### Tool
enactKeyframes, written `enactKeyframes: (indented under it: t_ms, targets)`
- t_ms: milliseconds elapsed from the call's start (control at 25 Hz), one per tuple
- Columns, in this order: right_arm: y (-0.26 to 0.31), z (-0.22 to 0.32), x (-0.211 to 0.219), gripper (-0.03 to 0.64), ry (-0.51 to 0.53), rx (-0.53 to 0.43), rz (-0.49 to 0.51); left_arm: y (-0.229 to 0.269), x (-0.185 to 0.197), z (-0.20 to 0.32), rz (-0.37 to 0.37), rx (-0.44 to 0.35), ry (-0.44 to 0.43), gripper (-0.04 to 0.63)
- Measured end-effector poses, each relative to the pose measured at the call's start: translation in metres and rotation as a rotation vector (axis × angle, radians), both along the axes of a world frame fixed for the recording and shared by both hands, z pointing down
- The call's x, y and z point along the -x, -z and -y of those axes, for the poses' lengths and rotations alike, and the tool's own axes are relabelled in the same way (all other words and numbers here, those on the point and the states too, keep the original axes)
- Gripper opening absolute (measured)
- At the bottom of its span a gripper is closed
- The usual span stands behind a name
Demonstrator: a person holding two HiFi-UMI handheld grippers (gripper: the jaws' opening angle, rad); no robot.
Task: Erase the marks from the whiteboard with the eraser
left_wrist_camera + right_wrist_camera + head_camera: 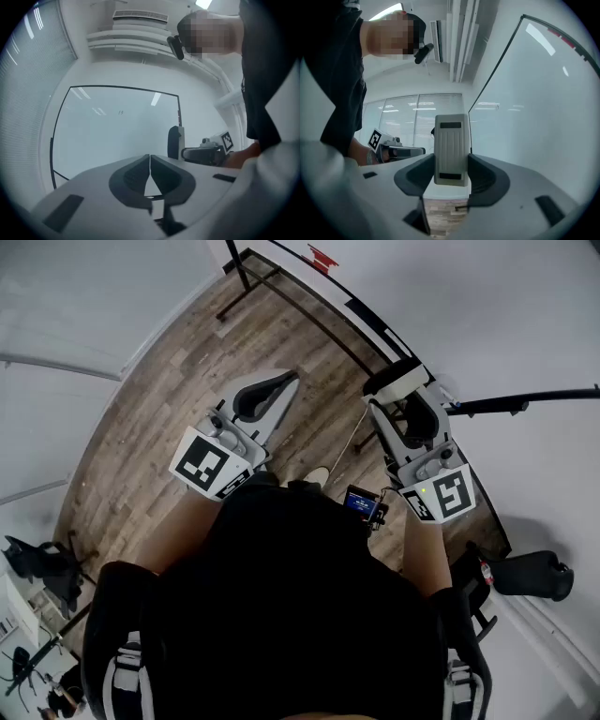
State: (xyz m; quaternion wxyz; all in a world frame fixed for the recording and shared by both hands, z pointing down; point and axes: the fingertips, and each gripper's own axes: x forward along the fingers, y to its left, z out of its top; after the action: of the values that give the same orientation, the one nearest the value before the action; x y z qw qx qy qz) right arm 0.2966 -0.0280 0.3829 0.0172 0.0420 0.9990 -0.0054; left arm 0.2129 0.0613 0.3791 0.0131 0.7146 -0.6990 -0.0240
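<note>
The whiteboard (487, 324) stands at the right in the head view, black-framed, with a red mark (322, 257) near its far edge. A small handwritten mark (120, 112) shows on the whiteboard (112, 136) in the left gripper view. Red marks (565, 40) sit high on the whiteboard (534, 108) in the right gripper view. My right gripper (398, 395) (451, 164) is shut on the eraser (398, 379) (451, 147), a pale ribbed block with a dark pad, close to the board. My left gripper (281, 385) (150, 164) is shut and holds nothing. The eraser (176, 143) also appears beyond it.
Wooden floor (169, 399) lies below. The board's black stand legs (272, 296) cross the floor ahead. A black object (530, 573) sits by the right wall. Window blinds (28, 84) fill the left side, and an air-conditioning unit (140, 16) hangs overhead.
</note>
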Motion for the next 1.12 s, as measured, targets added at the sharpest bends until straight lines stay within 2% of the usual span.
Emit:
enactKeyframes:
  t_ms: [200, 360, 440, 640, 960, 1120]
  targets:
    - [-0.001, -0.025, 0.012, 0.221, 0.015, 0.0, -0.019, 0.0, 0.006, -0.026, 0.011, 0.013, 0.021, 0.009]
    - [-0.004, -0.037, 0.023, 0.221, 0.019, 0.002, -0.021, -0.003, 0.01, -0.041, 0.055, 0.036, 0.041, 0.009]
    - [-0.006, -0.042, 0.026, 0.221, 0.02, -0.009, -0.027, -0.004, 0.01, -0.047, 0.048, 0.05, 0.036, 0.009]
    - [0.0, -0.048, 0.028, 0.222, 0.017, -0.037, -0.026, -0.001, 0.017, -0.049, 0.0, 0.016, 0.035, 0.009]
    - [0.011, -0.037, 0.017, 0.222, 0.045, 0.006, 0.041, 0.013, 0.01, -0.039, 0.003, 0.009, 0.049, 0.009]
    - [0.007, -0.033, 0.018, 0.222, 0.081, 0.009, 0.038, 0.013, 0.012, -0.035, 0.019, 0.023, 0.082, 0.009]
